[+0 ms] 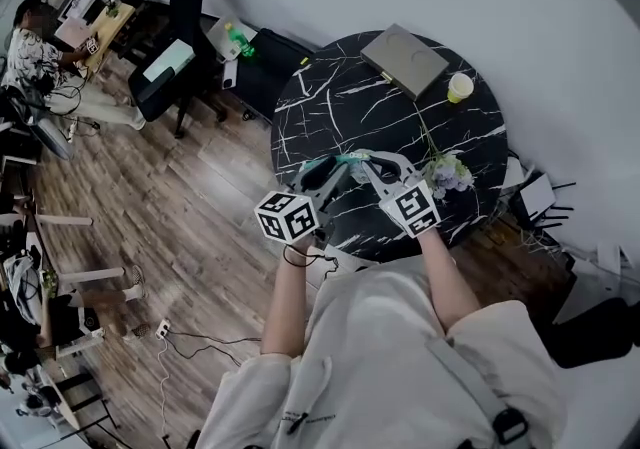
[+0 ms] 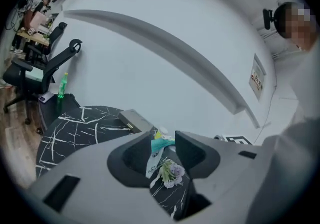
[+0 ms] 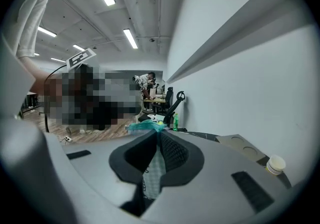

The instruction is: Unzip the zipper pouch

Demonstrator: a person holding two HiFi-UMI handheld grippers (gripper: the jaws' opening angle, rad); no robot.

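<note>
A white mesh zipper pouch (image 1: 350, 158) with a teal top hangs above the round black marble table (image 1: 330, 97). My right gripper (image 1: 367, 167) is shut on it: in the right gripper view the mesh (image 3: 150, 178) is pinched between the dark pads, with the teal edge (image 3: 145, 127) sticking out past the tips. My left gripper (image 1: 335, 167) is just left of the pouch. In the left gripper view its jaws (image 2: 164, 140) stand open, and the pouch (image 2: 154, 160) hangs in the gap beyond them, apart from both pads.
A flat grey box (image 1: 405, 59) and a yellow-white cup (image 1: 460, 87) sit at the table's far side. A sprig of pale flowers (image 1: 447, 175) lies on the table right of the grippers. Office chairs (image 1: 175, 57) and a seated person are at the far left.
</note>
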